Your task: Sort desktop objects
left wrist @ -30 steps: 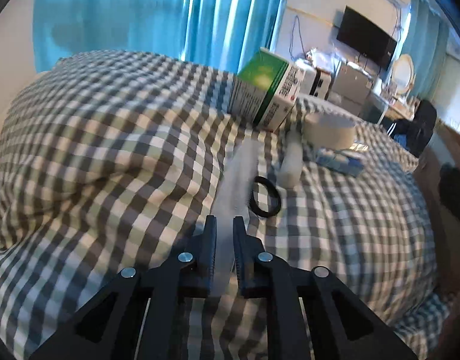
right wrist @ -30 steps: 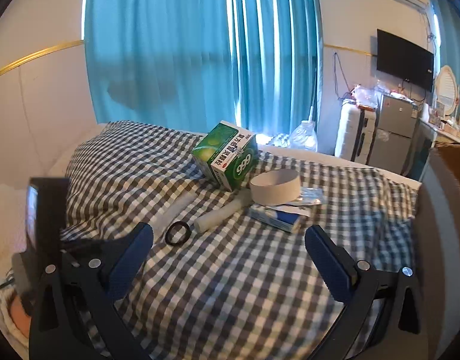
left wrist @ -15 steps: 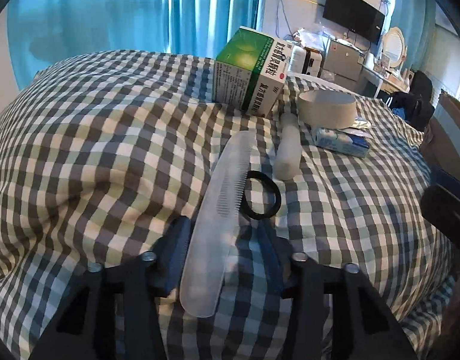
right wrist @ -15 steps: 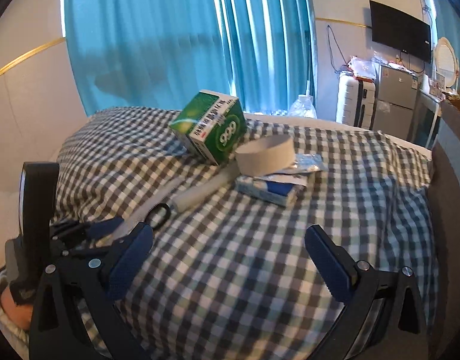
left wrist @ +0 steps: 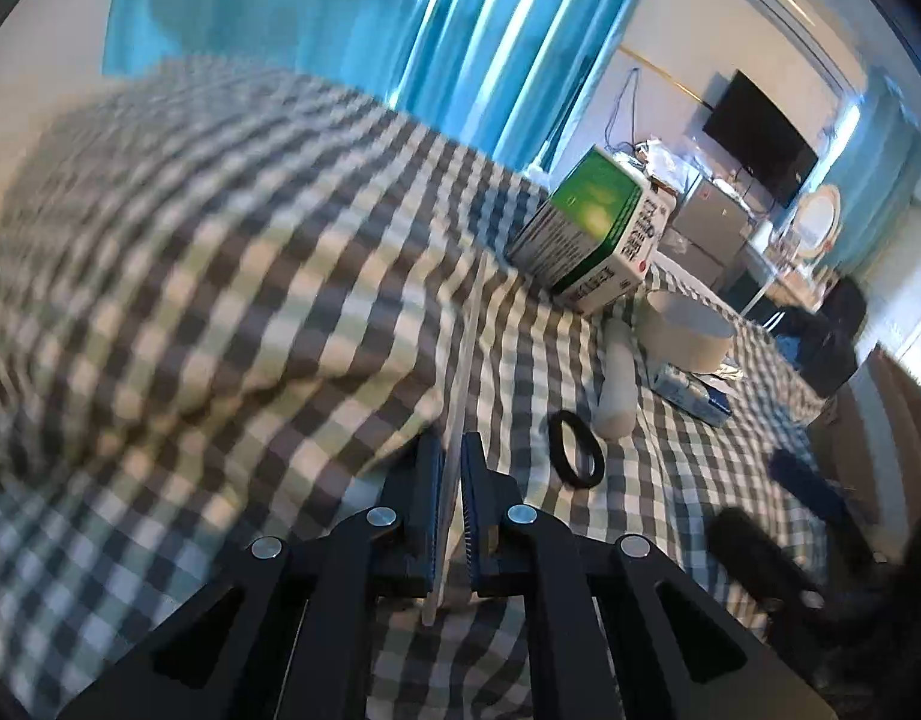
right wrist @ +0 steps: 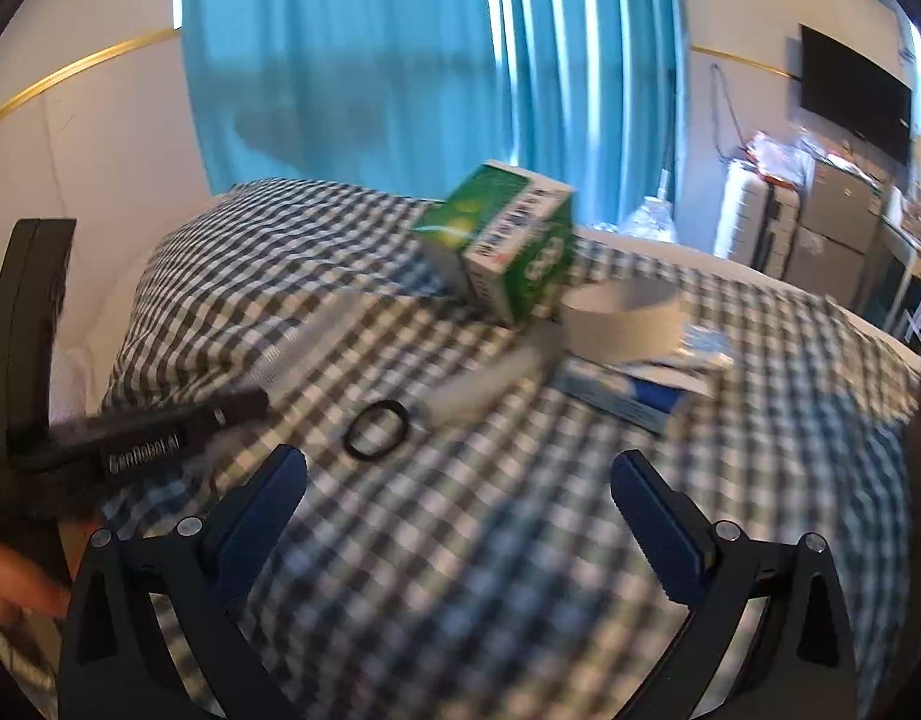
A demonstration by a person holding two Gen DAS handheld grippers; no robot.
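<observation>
- Left gripper (left wrist: 451,474) fingers clenched edge-on around the translucent comb (left wrist: 464,354), apparently lifting it off the checked bed (left wrist: 220,276).
- Right gripper (right wrist: 457,483) fingers released, empty.
- Next: carry the comb to its sorted place.

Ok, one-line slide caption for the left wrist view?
Left gripper clamps a clear comb edge-on above the checked cloth, black hair tie beside it.

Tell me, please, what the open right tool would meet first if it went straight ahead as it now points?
Probably the checked cloth first, since the right tool looks down on it. The nearest object ahead is the black hair tie, slightly left of centre; depth is hard to judge.
</observation>
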